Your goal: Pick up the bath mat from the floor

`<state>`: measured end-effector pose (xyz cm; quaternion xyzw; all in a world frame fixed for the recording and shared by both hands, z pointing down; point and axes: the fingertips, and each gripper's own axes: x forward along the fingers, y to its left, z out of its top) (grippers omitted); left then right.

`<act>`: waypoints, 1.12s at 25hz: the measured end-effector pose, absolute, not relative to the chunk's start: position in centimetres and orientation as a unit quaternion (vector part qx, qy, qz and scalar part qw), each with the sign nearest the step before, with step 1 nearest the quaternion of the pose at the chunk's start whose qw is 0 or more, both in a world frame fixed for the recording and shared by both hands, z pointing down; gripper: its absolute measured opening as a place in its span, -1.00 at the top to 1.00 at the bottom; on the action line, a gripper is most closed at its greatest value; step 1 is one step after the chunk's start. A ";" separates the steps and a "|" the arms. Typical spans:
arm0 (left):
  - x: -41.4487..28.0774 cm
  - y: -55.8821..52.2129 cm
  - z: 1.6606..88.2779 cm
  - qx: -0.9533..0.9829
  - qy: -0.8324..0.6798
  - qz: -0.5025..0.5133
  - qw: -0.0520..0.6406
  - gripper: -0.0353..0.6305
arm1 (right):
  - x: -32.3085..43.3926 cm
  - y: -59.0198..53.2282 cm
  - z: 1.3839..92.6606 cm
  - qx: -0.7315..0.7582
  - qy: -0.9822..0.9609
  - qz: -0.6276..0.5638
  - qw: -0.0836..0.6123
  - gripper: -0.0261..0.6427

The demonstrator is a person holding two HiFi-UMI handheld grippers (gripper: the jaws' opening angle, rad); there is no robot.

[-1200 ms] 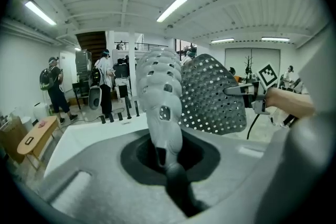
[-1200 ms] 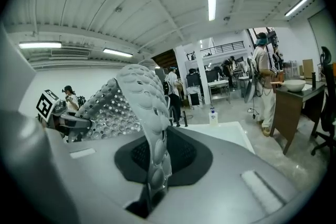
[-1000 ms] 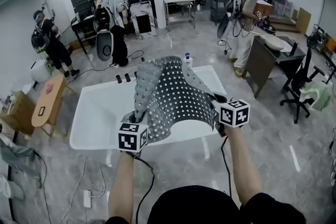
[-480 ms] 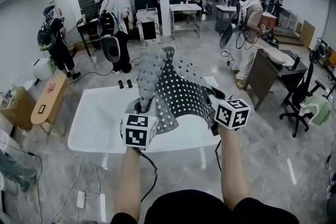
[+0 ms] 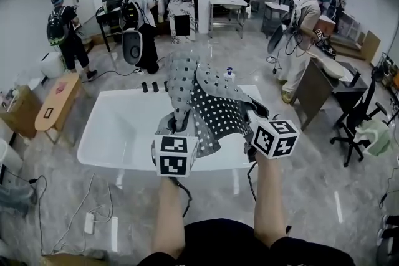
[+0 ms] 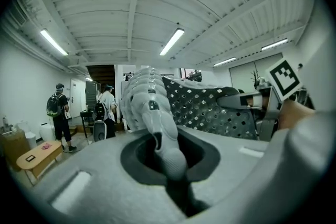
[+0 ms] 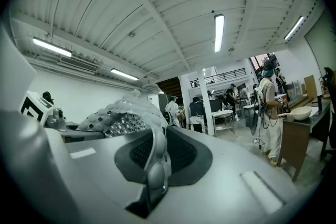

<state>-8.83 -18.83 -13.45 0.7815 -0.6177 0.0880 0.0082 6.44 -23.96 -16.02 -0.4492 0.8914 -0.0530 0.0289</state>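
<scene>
Above the white tub (image 5: pixel 118 131), the perforated grey bath mat (image 5: pixel 218 112)

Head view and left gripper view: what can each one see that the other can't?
Only the head view shows the white tub under the bath mat and the person's forearms. Only the left gripper view shows the ceiling lights and the left gripper pinching the mat's edge close up. Both show the lifted grey mat, the right gripper and a person with a backpack.

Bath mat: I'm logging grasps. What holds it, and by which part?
The bath mat is held by its near edge: left gripper jaws shut on one end, right gripper on the other.
</scene>
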 end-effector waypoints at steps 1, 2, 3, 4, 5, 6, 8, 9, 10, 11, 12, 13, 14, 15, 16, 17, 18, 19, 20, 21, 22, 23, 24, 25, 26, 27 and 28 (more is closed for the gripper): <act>-8.8 -18.6 -13.1 0.781 -0.619 0.089 0.012 0.82 | 6.4 -23.8 -15.8 -0.448 0.892 -0.055 0.027 0.87; -8.9 -18.5 -12.8 0.780 -0.620 0.089 0.017 0.82 | 6.4 -23.6 -15.6 -0.446 0.893 -0.056 0.026 0.87; -8.9 -18.4 -12.7 0.779 -0.620 0.087 0.022 0.82 | 6.4 -23.6 -15.4 -0.445 0.894 -0.056 0.024 0.87; -8.9 -18.4 -12.7 0.779 -0.621 0.086 0.025 0.82 | 6.4 -23.6 -15.3 -0.443 0.895 -0.054 0.022 0.87; -8.8 -18.3 -12.8 0.779 -0.621 0.085 0.026 0.82 | 6.4 -23.6 -15.2 -0.441 0.896 -0.053 0.021 0.87; -8.8 -18.3 -13.1 0.779 -0.621 0.084 0.025 0.82 | 6.3 -23.7 -15.1 -0.439 0.897 -0.053 0.021 0.87; -8.7 -18.1 -13.5 0.779 -0.620 0.085 0.021 0.82 | 6.2 -23.7 -14.9 -0.436 0.898 -0.055 0.022 0.87; -8.7 -18.0 -13.6 0.779 -0.621 0.086 0.019 0.82 | 6.2 -23.6 -14.8 -0.436 0.898 -0.055 0.021 0.87; -8.6 -17.8 -13.7 0.779 -0.621 0.087 0.018 0.82 | 6.3 -23.6 -14.8 -0.435 0.898 -0.055 0.020 0.87; -8.5 -17.7 -13.7 0.778 -0.622 0.086 0.017 0.82 | 6.4 -23.5 -14.7 -0.434 0.899 -0.055 0.021 0.87; -8.5 -17.6 -13.8 0.777 -0.623 0.085 0.015 0.82 | 6.5 -23.4 -14.7 -0.432 0.900 -0.055 0.023 0.87; -8.5 -17.5 -13.9 0.776 -0.625 0.084 0.014 0.82 | 6.6 -23.3 -14.8 -0.431 0.900 -0.056 0.027 0.87; -8.5 -17.4 -14.0 0.776 -0.625 0.084 0.013 0.82 | 6.7 -23.1 -14.8 -0.431 0.900 -0.057 0.030 0.87; -8.4 -17.3 -14.0 0.777 -0.624 0.084 0.012 0.82 | 6.8 -23.0 -14.8 -0.431 0.900 -0.057 0.033 0.87; -8.2 -17.2 -14.0 0.778 -0.623 0.084 0.013 0.82 | 6.9 -22.9 -14.7 -0.432 0.900 -0.056 0.034 0.87; -8.1 -17.1 -14.1 0.779 -0.622 0.083 0.013 0.82 | 7.0 -22.7 -14.7 -0.432 0.900 -0.055 0.034 0.87; -7.9 -17.1 -14.0 0.780 -0.620 0.081 0.013 0.82 | 7.0 -22.6 -14.6 -0.432 0.900 -0.054 0.034 0.87; -7.7 -17.0 -14.0 0.781 -0.619 0.079 0.013 0.82 | 7.2 -22.6 -14.6 -0.432 0.900 -0.052 0.034 0.87; -7.6 -17.0 -14.0 0.782 -0.619 0.077 0.012 0.82 | 7.3 -22.5 -14.6 -0.433 0.899 -0.050 0.034 0.87; -7.4 -17.1 -14.1 0.782 -0.618 0.076 0.011 0.82 | 7.5 -22.5 -14.7 -0.434 0.899 -0.047 0.034 0.87; -7.2 -17.2 -14.2 0.784 -0.617 0.074 0.009 0.82 | 7.6 -22.6 -14.7 -0.434 0.899 -0.045 0.034 0.87; -7.1 -17.2 -14.3 0.785 -0.615 0.071 0.010 0.82 | 7.8 -22.6 -14.8 -0.435 0.898 -0.044 0.035 0.87; -6.9 -17.2 -14.4 0.787 -0.614 0.069 0.011 0.82 | 7.9 -22.6 -14.9 -0.437 0.898 -0.044 0.035 0.87; -6.8 -17.2 -14.4 0.788 -0.612 0.067 0.012 0.82 | 8.1 -22.6 -15.0 -0.437 0.898 -0.044 0.034 0.87; -6.6 -17.0 -14.4 0.788 -0.612 0.066 0.014 0.82 | 8.2 -22.5 -15.0 -0.439 0.897 -0.044 0.033 0.87; -6.4 -16.9 -14.4 0.789 -0.611 0.066 0.015 0.82 | 8.4 -22.3 -14.9 -0.440 0.896 -0.044 0.033 0.87; -6.2 -16.8 -14.3 0.789 -0.611 0.065 0.015 0.82 | 8.6 -22.2 -14.9 -0.441 0.896 -0.044 0.032 0.87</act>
